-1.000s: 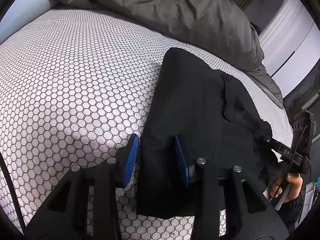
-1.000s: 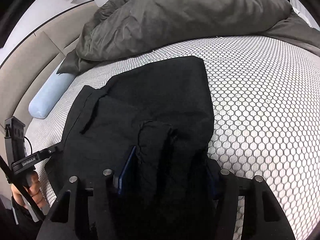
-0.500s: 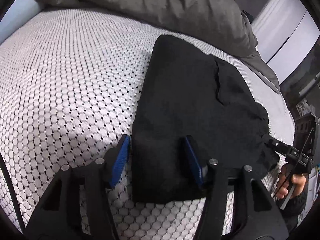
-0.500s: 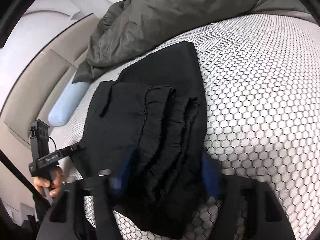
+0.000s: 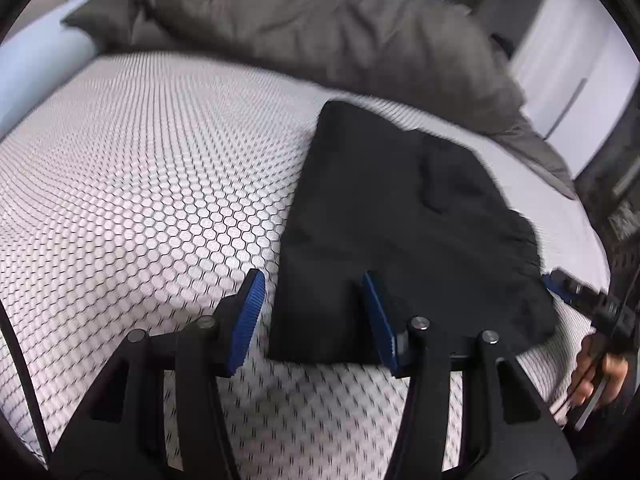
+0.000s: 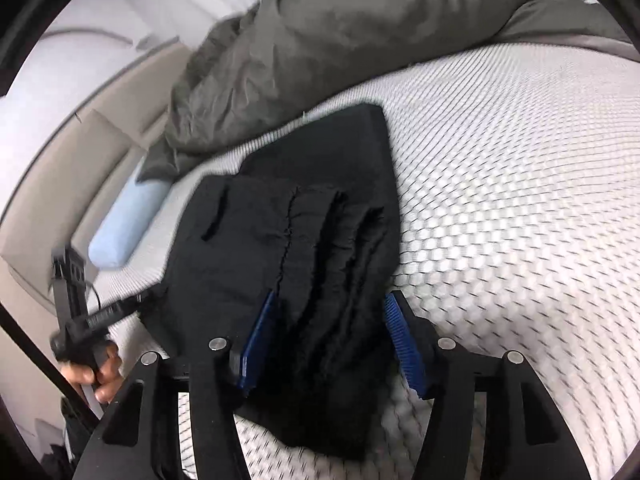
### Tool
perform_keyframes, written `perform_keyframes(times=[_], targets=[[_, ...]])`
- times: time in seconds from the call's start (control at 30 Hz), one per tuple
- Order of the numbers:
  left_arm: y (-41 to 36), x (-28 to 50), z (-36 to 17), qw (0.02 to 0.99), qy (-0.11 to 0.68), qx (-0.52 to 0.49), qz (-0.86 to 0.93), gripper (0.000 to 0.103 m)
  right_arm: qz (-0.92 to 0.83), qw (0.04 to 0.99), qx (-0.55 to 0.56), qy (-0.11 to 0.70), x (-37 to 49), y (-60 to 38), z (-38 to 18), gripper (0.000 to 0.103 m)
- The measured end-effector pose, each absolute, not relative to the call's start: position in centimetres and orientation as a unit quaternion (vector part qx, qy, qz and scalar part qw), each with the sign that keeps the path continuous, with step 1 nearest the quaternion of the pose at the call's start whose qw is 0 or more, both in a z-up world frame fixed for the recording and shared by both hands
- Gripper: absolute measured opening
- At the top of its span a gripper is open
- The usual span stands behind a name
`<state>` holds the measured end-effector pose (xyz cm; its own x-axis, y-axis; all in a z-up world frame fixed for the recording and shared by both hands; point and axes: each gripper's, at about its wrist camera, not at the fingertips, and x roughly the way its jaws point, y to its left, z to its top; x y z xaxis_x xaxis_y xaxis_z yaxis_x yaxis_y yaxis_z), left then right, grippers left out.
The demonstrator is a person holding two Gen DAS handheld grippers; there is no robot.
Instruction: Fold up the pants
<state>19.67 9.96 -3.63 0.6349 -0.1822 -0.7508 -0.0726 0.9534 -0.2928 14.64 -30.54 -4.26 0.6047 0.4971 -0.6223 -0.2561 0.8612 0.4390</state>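
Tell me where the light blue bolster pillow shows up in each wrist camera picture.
Left wrist view: the light blue bolster pillow sits at the far left edge, upper part, partly cut off.
Right wrist view: it lies left of centre, beside the black pants.
Shared landmark: the grey duvet heaped at the top of both pictures.

one pants (image 5: pixel 400 216), two grippers (image 5: pixel 312 312), one duvet (image 5: pixel 320 28)

Near edge of the black pants (image 6: pixel 304 264) behind the right gripper (image 6: pixel 328 340); motion-blurred grey duvet (image 5: pixel 340 28).
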Motion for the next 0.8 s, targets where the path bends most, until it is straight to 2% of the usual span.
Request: perform_keyframes(times=[0.13, 0.37, 0.4, 0.43, 0.53, 0.6, 0.7, 0.8], targets=[[9.4, 18.3, -3.7, 0.898, 0.422, -0.117, -0.036, 0.051, 0.262, 0.884, 0.164, 0.351, 11.5, -30.3, -2.3, 0.057], [8.4, 19.4, -5.3, 0.889, 0.450, -0.079, -0.013, 0.054, 0.261, 0.858, 0.151, 0.416, 11.1, -27.9, -5.2, 0.055], [8.0, 20.7, -5.8, 0.889, 0.451, -0.074, -0.011, 0.054, 0.263, 0.857, 0.152, 0.416, 11.2, -27.8, -5.3, 0.049], [7.8, 20.8, -5.8, 0.890, 0.451, -0.071, -0.010, 0.054, 0.262, 0.857, 0.152, 0.417, 11.2, -27.7, -5.4, 0.034], [7.4, 21.1, -5.8, 0.891, 0.449, -0.069, -0.007, 0.054, 0.252, 0.866, 0.122, 0.415, 11.1, -27.0, -5.2, 0.012], [7.5, 21.0, -5.7, 0.891, 0.448, -0.072, -0.007, 0.054, 0.270, 0.874, 0.110, 0.389, 9.9, -26.8, -3.8, 0.008], [7.4, 20.2, -5.2, 0.892, 0.445, -0.078, -0.019, 0.054, 0.273, 0.885, 0.083, 0.368, 8.4, -26.9, -2.3, 0.007], [7.2, 19.4, -5.1, 0.891, 0.449, -0.064, -0.021, 0.058, 0.232, 0.884, 0.062, 0.401, 9.3, -27.3, -4.2, 0.007]])
